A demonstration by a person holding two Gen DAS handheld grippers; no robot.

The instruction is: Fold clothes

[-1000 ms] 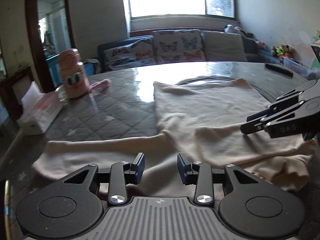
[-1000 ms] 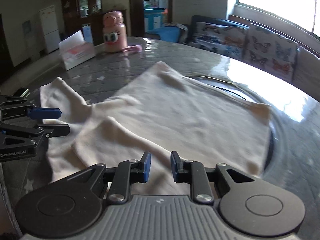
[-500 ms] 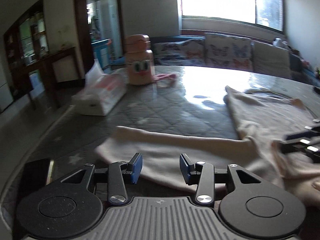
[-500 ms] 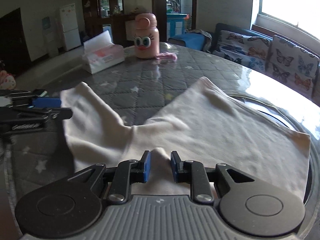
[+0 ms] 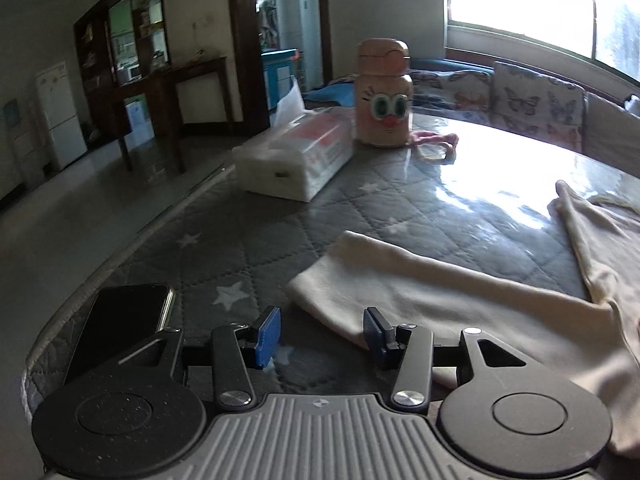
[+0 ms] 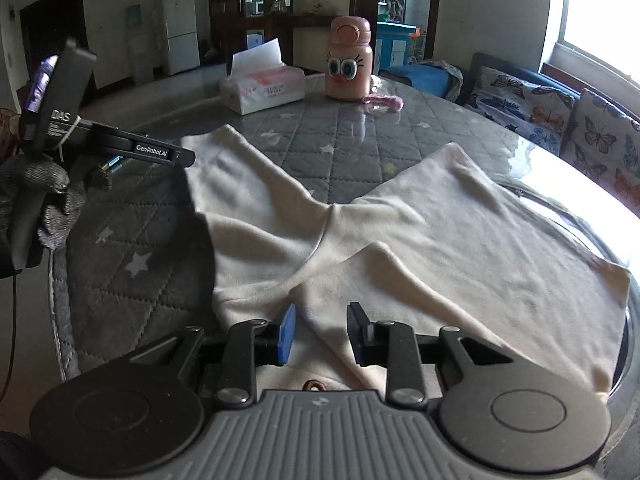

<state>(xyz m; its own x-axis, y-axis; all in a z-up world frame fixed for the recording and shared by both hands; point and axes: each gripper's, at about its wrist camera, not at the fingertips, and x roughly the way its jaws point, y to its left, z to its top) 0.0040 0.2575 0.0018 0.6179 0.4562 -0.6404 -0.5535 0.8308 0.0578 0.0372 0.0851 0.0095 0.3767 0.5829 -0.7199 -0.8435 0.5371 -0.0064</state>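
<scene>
Nearest to me, my left gripper (image 5: 322, 334) stands with its jaws spread and nothing pinched; they have just been opening, and the cuff end of the cream garment's sleeve (image 5: 400, 284) lies just ahead of them, its edge reaching the right-hand pad. My right gripper (image 6: 320, 334) is parted too, having just eased open, with a fold of the cream garment (image 6: 460, 216) running between the pads but not squeezed, as far as I can tell.

The garment lies spread over the grey quilted table (image 6: 344, 148), body toward the window side, one sleeve flung out left, the other already laid across the front. I judge the step in hand is taking that outflung sleeve to fold it inward.

To do it well, I would slide the left jaws over the cuff corner, catch both layers, then lift low and carry it across so the fold line stays straight (the phone (image 5: 120, 320) by the table edge is close, so no sweeping wide).

Farther off stand the tissue box (image 5: 296, 160) and the pink cartoon bottle (image 5: 384, 96), well clear of the cloth.
</scene>
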